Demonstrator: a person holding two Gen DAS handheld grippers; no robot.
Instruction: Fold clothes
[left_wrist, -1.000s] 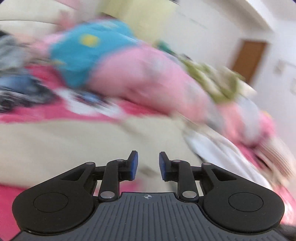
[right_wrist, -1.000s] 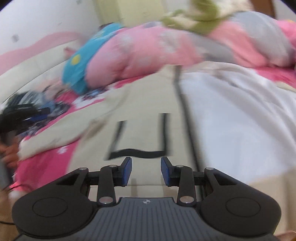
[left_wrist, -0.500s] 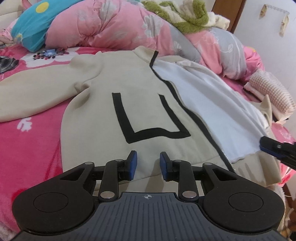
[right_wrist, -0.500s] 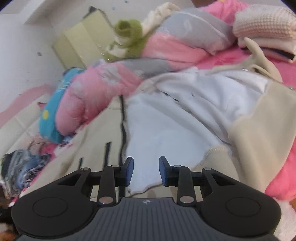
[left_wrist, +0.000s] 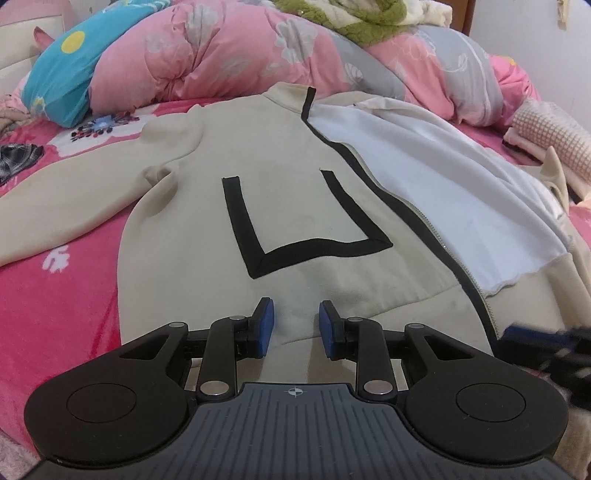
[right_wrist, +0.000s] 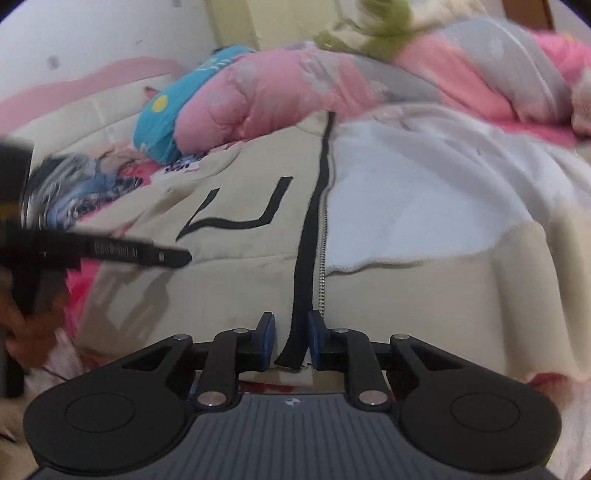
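A beige zip jacket (left_wrist: 295, 206) lies face up on the pink bed, with a black U-shaped trim on its left panel. Its right panel is thrown open and shows the white lining (left_wrist: 424, 184). My left gripper (left_wrist: 293, 325) hovers at the hem of the left panel, jaws apart, pads clear of the cloth. My right gripper (right_wrist: 291, 339) is at the lower end of the black zipper band (right_wrist: 306, 266). Its jaws are closing with the band's end between them, and a gap still shows on both sides. Each gripper shows blurred in the other's view, the right gripper (left_wrist: 535, 339) and the left gripper (right_wrist: 162, 256).
A rolled pink floral duvet (left_wrist: 221, 55), a blue pillow (left_wrist: 59, 74) and a green fleece (left_wrist: 369, 22) line the far side. Folded knitwear (left_wrist: 546, 133) sits at the right, a heap of dark clothes (right_wrist: 81, 184) at the left. A hand (right_wrist: 33, 325) holds the left gripper.
The left view swung down from the bedding onto the jacket and settled at its hem. The right gripper slid left from the white lining to the zipper's end, and its jaws narrowed.
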